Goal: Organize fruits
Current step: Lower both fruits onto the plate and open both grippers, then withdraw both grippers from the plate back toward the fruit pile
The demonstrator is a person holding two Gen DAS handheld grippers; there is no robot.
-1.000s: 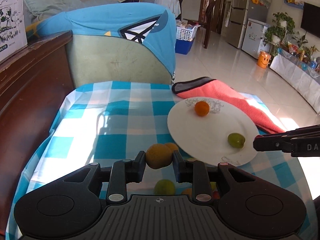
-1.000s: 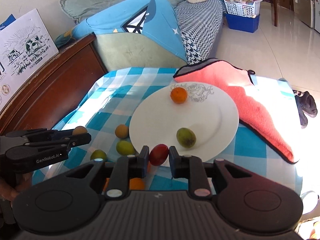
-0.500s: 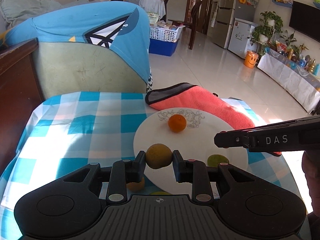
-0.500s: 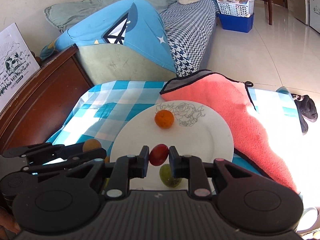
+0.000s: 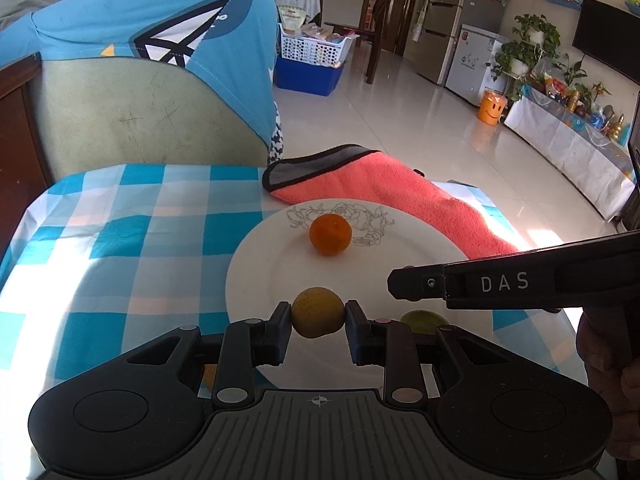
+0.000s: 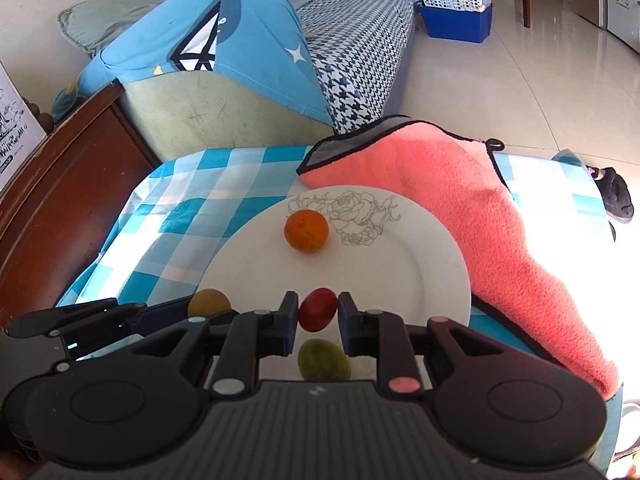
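Yellow-brown fruit [image 5: 318,312] clamped in left gripper [image 5: 318,316]; small red fruit [image 6: 318,309] in right gripper [image 6: 318,312].

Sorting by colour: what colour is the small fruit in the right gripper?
Red fruit, clearest in the right wrist view.

The left gripper [image 5: 318,317] tilts downward, its jaws closed on a round yellow-brown fruit [image 5: 318,312]. The right gripper [image 6: 318,315], also tilted down, has its jaws clamped on a small red oval fruit [image 6: 318,309]. They sit side by side, and a hand [image 5: 612,380] grips the right one's handle at the near right.
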